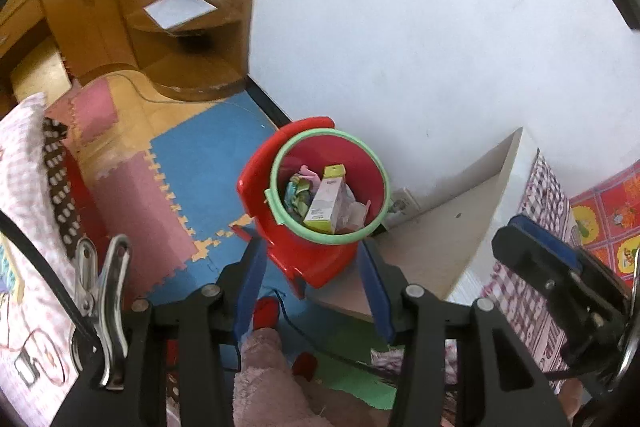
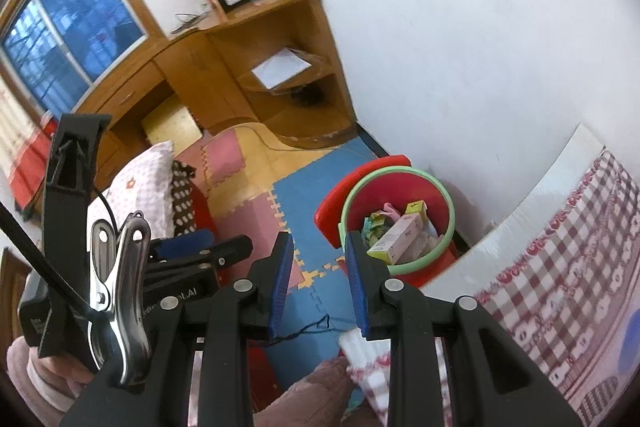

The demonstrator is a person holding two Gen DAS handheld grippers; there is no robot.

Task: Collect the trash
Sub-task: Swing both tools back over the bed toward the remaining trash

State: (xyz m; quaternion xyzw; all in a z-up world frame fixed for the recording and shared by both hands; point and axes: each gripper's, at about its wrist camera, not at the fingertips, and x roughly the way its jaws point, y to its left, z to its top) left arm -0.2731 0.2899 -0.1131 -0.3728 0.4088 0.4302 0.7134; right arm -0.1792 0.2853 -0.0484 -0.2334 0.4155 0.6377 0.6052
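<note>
Hanging above the floor, both pairs of tongs point steeply down and carry nothing. The left tongs (image 1: 314, 291) stand apart, blue pads wide of each other with only floor and bin showing in the gap. The right tongs (image 2: 320, 283) are also apart, at a narrower gap, likewise with nothing between the pads. A loose dark thread (image 2: 308, 327) trails below them; whether it touches a pad cannot be told.

Directly beyond the left tongs sits the red bin (image 1: 316, 259), ringed by a green hoop (image 1: 332, 137), standing on the foam floor mat (image 1: 208, 163) against the white wall (image 1: 440, 27). It is placed in the corner beside a white board (image 1: 460, 223), presumably to keep it upright and within reach. Inside lie the collected trash: a pale carton (image 1: 326, 201) leaning on its end and crumpled wrappers (image 1: 298, 193) beside it.

From the right wrist view the bin lies ahead and to the right of the tongs, well below them. Judged from this, no trash is in hand at present.

Farther off stands the wooden table (image 2: 256, 67).
</note>
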